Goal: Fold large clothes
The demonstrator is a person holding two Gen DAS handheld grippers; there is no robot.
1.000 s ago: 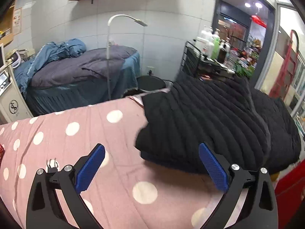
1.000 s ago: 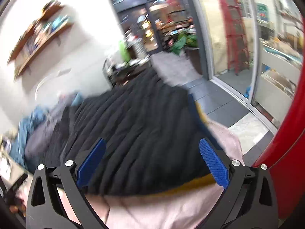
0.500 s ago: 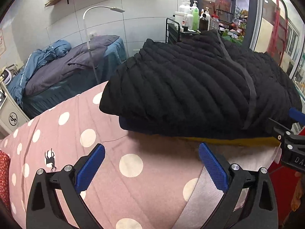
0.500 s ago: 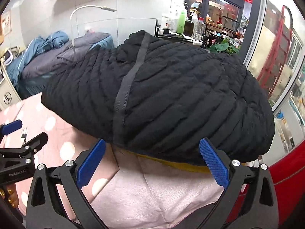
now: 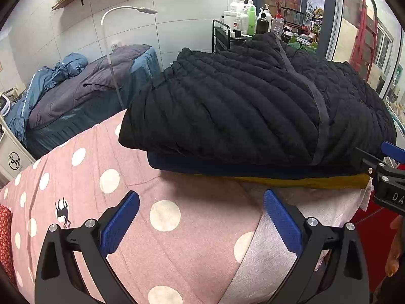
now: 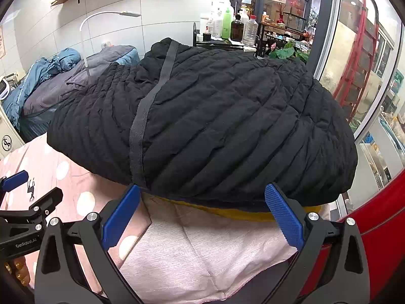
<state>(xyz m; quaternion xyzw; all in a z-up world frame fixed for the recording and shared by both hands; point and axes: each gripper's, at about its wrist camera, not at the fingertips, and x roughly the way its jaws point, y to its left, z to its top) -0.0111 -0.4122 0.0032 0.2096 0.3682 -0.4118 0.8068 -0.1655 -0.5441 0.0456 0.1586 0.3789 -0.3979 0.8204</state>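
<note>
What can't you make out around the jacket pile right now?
- Garments under the black jacket: only the navy and yellow edges show, both views.
- Jacket's far side: hidden by its own bulk.
- Right hand-held gripper: cut off at the left view's edge.

Readable on the left gripper (image 6: 15, 185) body, in the right wrist view: "GenRobot.AI" in white letters. On the right gripper (image 5: 392, 152) body, at the frame edge of the left wrist view: only "DA", the rest cut off. On the white cabinet (image 5: 14, 160): a round crossed-out sign, symbol unclear. Bottle labels too small to read.
</note>
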